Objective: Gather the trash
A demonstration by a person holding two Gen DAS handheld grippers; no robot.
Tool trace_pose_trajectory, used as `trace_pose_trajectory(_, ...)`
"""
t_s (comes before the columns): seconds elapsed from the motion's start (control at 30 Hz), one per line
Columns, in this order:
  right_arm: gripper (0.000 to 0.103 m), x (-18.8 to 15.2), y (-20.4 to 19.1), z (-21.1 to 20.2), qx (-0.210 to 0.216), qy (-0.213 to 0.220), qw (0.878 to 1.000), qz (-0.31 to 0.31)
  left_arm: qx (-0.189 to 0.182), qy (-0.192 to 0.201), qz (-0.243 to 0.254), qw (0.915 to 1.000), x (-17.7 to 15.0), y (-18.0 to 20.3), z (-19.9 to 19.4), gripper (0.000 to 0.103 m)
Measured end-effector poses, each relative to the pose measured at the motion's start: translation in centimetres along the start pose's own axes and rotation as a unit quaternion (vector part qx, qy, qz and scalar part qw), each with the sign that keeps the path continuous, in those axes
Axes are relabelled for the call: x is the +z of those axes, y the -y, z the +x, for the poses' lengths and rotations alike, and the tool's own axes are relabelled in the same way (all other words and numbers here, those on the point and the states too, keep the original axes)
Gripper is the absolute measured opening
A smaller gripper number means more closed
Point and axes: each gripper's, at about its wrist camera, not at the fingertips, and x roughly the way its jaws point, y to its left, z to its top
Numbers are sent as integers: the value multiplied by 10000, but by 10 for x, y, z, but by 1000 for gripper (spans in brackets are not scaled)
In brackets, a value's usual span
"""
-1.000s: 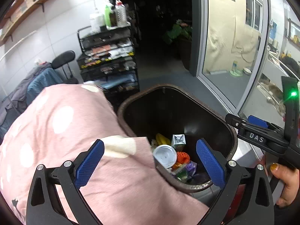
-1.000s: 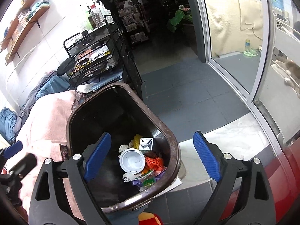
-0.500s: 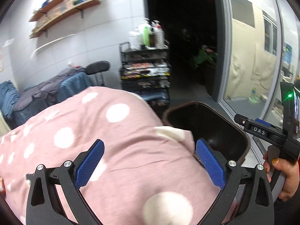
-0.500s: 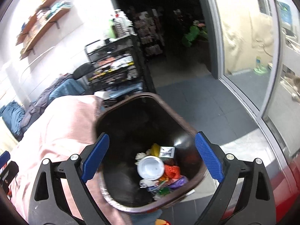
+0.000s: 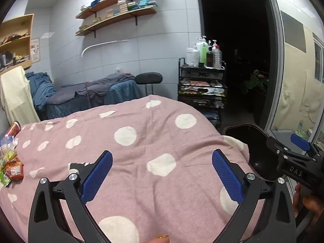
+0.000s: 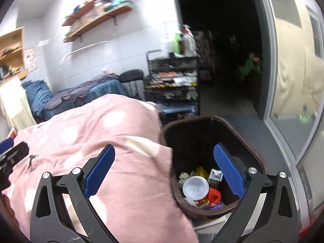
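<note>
A brown trash bin (image 6: 249, 139) stands beside a bed covered by a pink polka-dot blanket (image 5: 141, 141). In it lie a white lid (image 6: 195, 187), an orange item (image 6: 214, 195) and a small carton (image 6: 215, 175). Loose snack wrappers (image 5: 12, 168) and a red cup (image 5: 14, 128) lie on the blanket's far left. My left gripper (image 5: 162, 156) hovers open over the blanket, holding nothing. My right gripper (image 6: 164, 148) straddles the blanket's edge and the bin from above; its jaws are opening, with nothing between them. The left wrist view shows the bin's rim (image 5: 255, 129) at the right.
A black cart (image 5: 202, 85) topped with bottles stands past the bed, with a black stool (image 5: 148, 78) next to it. A second bed with blue and grey cloth (image 5: 91, 93) lies against the wall. A glass door (image 5: 299, 81) runs along the right.
Both views have swung left, away from the bin and over the pink blanket. The bin has slid to the right in each view. Wrappers have come into the left wrist view.
</note>
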Motion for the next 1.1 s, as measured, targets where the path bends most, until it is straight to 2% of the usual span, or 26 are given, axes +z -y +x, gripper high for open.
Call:
trace_pose_trajectory(0.27,97,-13,-39,-30,427,305,9983,-259,156,119,-398,9990,-15,-23,-18,98)
trace_pose_trajectory(0.4,97,-15,-50,-41,452,416,9973,-391,247,261,-452,9983,-18,-27,-24,98)
trace_pose_trajectory(0.63,97,-17,-51,-51,491,480,9973,-263,287,413,-415,9979,-19,-27,-30,98)
trace_pose_trajectory(1.1,97,-15,-41,-55,430,498,9977,-138,215,391,-521,9976,-19,-30,-29,98)
